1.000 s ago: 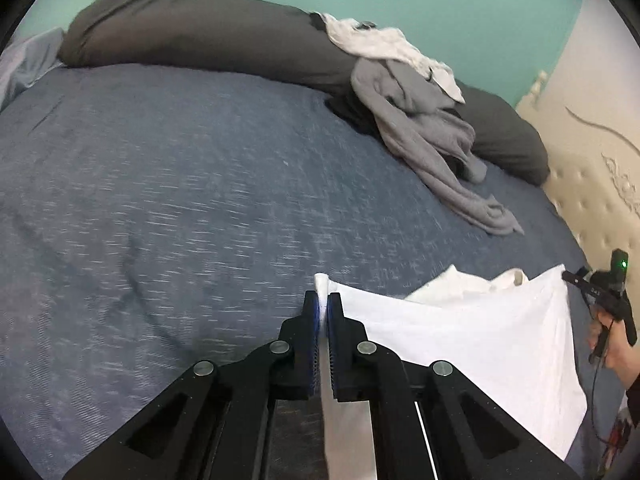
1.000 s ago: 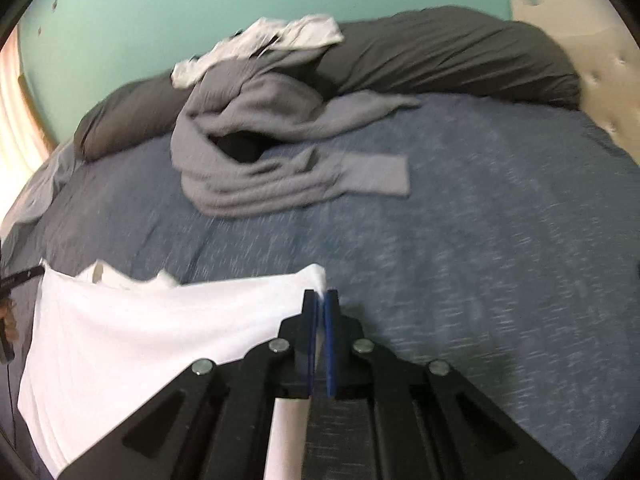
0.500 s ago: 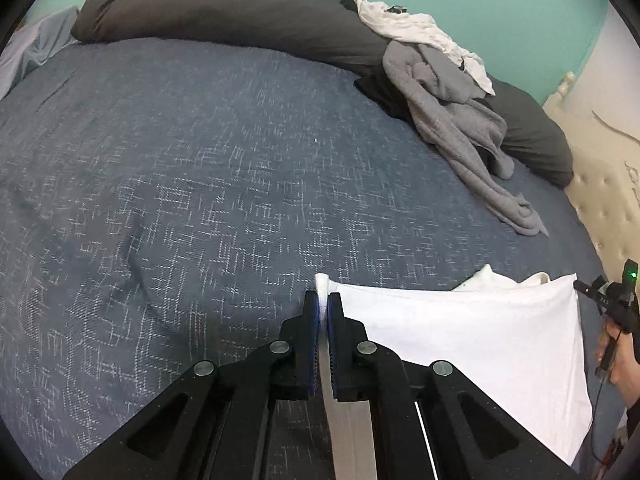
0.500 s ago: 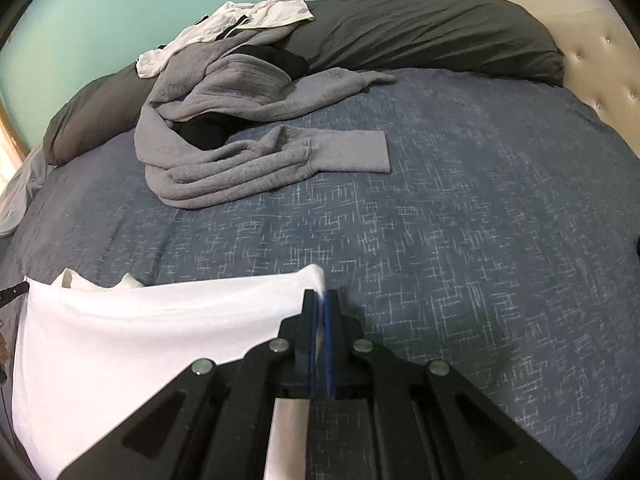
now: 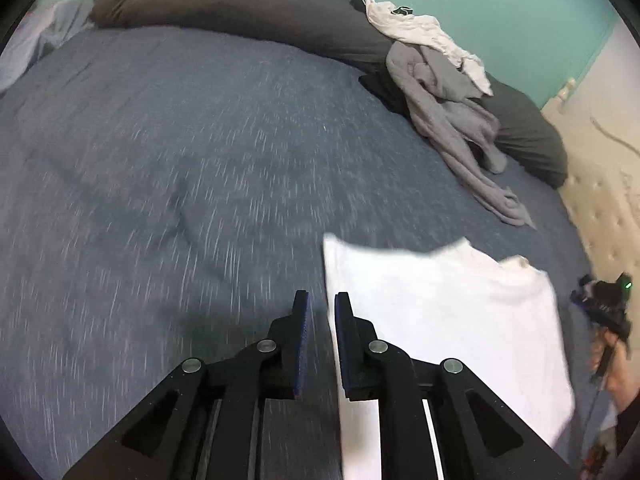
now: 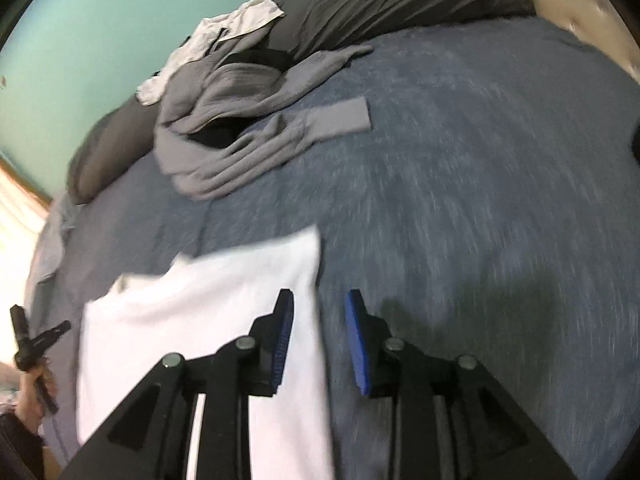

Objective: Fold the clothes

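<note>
A white garment (image 5: 444,320) lies flat on the blue bedspread (image 5: 180,168), blurred by motion. My left gripper (image 5: 320,304) sits just off the garment's left edge; its jaws are opening and nothing is between them. In the right wrist view the same white garment (image 6: 192,320) spreads to the left. My right gripper (image 6: 319,304) is at the garment's right edge, jaws opening, with the cloth's edge lying under the gap and free of the pads. The other gripper (image 5: 604,304) shows at the far right of the left wrist view, and at far left (image 6: 34,344) of the right wrist view.
A grey sweatshirt (image 6: 248,128) and a white garment (image 6: 224,36) are heaped against dark grey pillows (image 5: 240,4) at the back of the bed. A cream tufted headboard (image 5: 608,184) borders the right side. A teal wall (image 6: 120,20) stands behind.
Both grippers were shut on the white garment's corners; now both have parted and let it go. The garment has dropped onto the bedspread, and both views have shifted and rolled.
</note>
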The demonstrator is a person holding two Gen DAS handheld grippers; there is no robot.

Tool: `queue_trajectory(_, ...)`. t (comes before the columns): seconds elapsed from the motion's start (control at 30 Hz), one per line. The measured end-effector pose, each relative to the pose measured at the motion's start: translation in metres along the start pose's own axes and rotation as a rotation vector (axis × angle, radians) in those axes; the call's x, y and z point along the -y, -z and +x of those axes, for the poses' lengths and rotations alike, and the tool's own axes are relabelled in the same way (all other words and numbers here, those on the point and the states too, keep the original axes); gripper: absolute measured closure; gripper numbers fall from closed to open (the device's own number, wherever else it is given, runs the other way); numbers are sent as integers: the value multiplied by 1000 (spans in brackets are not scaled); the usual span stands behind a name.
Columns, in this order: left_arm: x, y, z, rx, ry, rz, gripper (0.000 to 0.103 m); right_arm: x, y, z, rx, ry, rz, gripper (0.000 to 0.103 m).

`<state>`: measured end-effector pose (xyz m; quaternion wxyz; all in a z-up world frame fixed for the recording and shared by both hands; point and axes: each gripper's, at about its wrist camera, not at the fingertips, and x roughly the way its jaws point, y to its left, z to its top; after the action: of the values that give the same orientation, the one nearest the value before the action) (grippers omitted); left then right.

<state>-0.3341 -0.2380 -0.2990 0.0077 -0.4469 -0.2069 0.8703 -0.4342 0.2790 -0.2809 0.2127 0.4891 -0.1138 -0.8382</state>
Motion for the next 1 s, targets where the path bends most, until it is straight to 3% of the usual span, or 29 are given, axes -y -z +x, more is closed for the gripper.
queue_trajectory(0.13,4,48,-35,-66,43,26,82,5,57,-33,-90,-68,25,76)
queue_trajectory(0.27,10,101,-60,-134,90,31,78,10,106,-60,-175,-83,2,74)
queue_trajectory(0.47,16,156,-70,-211,118,36,76,20,149,-81,-232,-66,8,69)
queue_trajectory(0.6,19,169,-73,-226,127,27,70,20,163,-80,-257,-70,2,69)
queue_trajectory(0.83,18,178,-69,-258,114,48,69,12,177,-65,-287,-93,-12,69)
queue_trajectory(0.97,18,186,-69,-273,103,81,72,7,181,-58,-302,-103,-38,69)
queue_trajectory(1.0,18,188,-69,-276,100,88,80,6,182,-57,-305,-99,-47,70)
